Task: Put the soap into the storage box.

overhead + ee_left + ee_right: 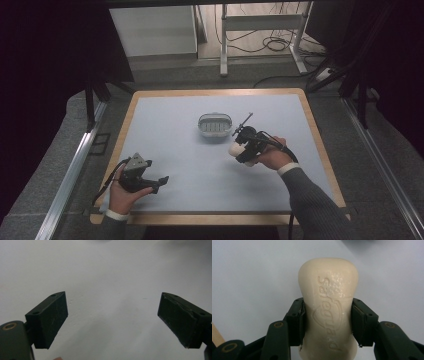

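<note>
Soap [328, 307] is the thing in hand: a cream bar with a brand name pressed into its face, clamped across its narrow waist by the right gripper [328, 320]. In the right gripper view both black pads press on the bar's sides, one on each flank, and the rounded end of the bar sticks out well past them. In the high view the bar [236, 148] shows as a pale lump at the gripper's tip, held just near and to the right of the soap dish [216, 126], a small oval grey-rimmed tray sitting a little far of the table's middle. Bar and dish look close but apart; whether the bar is off the mat [170, 130] cannot be read for certain from above, though no part of it seems to rest there.

So the pick-up appears done. What likely remains is a short carry over the dish, lowering the bar into it, and letting go.

Over at the near left, the left gripper [112, 315] waits above the bare blue-grey mat, its jaws spread wide with nothing between them.
</note>
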Available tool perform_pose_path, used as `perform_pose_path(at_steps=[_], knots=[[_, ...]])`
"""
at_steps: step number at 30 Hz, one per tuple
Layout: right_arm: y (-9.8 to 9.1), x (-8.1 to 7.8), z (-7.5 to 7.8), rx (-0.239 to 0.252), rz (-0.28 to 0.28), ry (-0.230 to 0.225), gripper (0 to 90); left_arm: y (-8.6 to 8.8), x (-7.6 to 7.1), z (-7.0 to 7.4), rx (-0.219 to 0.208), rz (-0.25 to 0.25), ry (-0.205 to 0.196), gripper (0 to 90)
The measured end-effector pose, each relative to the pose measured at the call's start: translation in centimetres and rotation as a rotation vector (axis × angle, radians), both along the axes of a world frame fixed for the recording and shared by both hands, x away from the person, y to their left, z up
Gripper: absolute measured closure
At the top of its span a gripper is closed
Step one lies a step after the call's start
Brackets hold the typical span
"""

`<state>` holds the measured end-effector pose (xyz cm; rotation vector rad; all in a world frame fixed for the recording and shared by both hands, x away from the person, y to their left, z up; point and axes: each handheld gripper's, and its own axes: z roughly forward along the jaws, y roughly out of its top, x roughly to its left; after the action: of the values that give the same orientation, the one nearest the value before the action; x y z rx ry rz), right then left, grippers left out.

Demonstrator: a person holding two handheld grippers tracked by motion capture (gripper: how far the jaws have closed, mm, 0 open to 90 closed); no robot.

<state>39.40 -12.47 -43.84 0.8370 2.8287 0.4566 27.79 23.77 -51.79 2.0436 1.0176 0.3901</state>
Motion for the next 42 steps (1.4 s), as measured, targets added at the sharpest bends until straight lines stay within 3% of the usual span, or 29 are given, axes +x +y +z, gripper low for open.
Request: perform_pose_path(at_steps=[15, 42], knots=[[1.0, 2.8, 1.4, -0.013, 0.028, -0.021, 49.7, 0.0, 0.0, -0.1, 0.004, -0.003, 0.0, 9.8], [2.0, 7.4, 2.5, -0.01, 0.075, -0.055, 49.7, -0.1, 0.0, -0.1, 0.008, -0.004, 0.003, 9.8]])
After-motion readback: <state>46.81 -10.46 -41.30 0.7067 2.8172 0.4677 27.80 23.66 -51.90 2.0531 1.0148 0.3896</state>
